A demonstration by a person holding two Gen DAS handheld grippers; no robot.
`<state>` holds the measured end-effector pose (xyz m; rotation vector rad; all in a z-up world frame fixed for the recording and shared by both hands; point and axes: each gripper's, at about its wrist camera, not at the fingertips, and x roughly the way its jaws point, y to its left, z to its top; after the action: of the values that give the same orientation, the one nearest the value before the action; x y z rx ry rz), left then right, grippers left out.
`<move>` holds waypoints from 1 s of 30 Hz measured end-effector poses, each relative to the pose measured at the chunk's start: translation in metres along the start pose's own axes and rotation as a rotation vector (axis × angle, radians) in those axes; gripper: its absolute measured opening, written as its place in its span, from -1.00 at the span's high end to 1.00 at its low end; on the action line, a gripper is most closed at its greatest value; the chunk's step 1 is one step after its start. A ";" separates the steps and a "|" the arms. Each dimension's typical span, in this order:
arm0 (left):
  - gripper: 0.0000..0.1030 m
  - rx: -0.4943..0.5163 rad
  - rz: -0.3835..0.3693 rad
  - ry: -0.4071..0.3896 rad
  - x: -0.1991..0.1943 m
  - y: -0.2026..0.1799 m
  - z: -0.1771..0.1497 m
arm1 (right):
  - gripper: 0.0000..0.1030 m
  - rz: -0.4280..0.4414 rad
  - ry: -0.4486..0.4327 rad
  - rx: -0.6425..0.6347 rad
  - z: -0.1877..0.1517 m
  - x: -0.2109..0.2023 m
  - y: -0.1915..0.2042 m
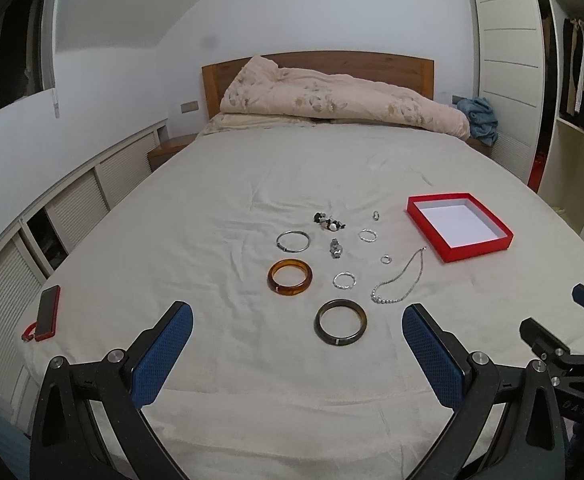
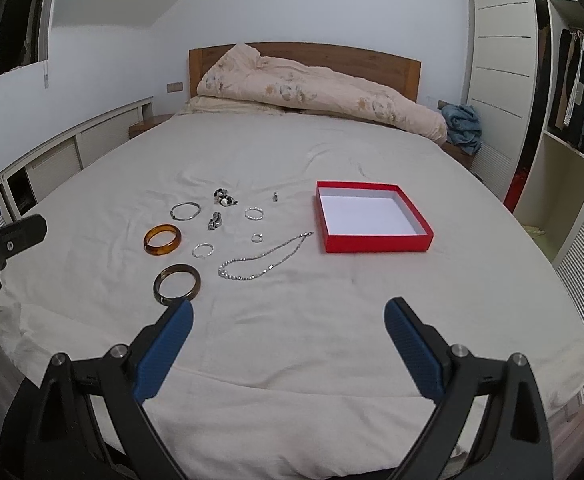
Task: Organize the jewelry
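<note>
Jewelry lies spread on the bed sheet: a dark bangle (image 1: 340,322) (image 2: 177,283), an amber bangle (image 1: 290,277) (image 2: 163,239), a thin silver bangle (image 1: 292,240) (image 2: 185,211), a silver chain necklace (image 1: 400,280) (image 2: 264,258), small silver rings (image 1: 345,280) (image 2: 203,250) and a beaded cluster (image 1: 329,222) (image 2: 224,197). An open red box (image 1: 492,246) (image 2: 376,243) with a white inside sits to the right, empty. My left gripper (image 1: 297,322) is open and empty, just short of the dark bangle. My right gripper (image 2: 288,316) is open and empty, short of the necklace.
A red-cased phone (image 1: 48,312) lies near the bed's left edge. A rumpled duvet (image 1: 332,96) is piled at the headboard. White cabinets run along the left wall, and a wardrobe (image 2: 572,92) with hanging clothes stands at the right.
</note>
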<state>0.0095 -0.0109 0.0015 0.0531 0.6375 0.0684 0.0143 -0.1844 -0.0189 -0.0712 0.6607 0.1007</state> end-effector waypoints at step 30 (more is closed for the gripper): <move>-0.99 -0.070 0.004 0.048 0.058 0.031 -0.020 | -0.84 0.083 0.099 0.035 -0.006 0.049 -0.004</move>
<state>0.0424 0.0257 -0.0471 -0.0145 0.6823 0.0957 0.0492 -0.1854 -0.0535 -0.0156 0.7641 0.1660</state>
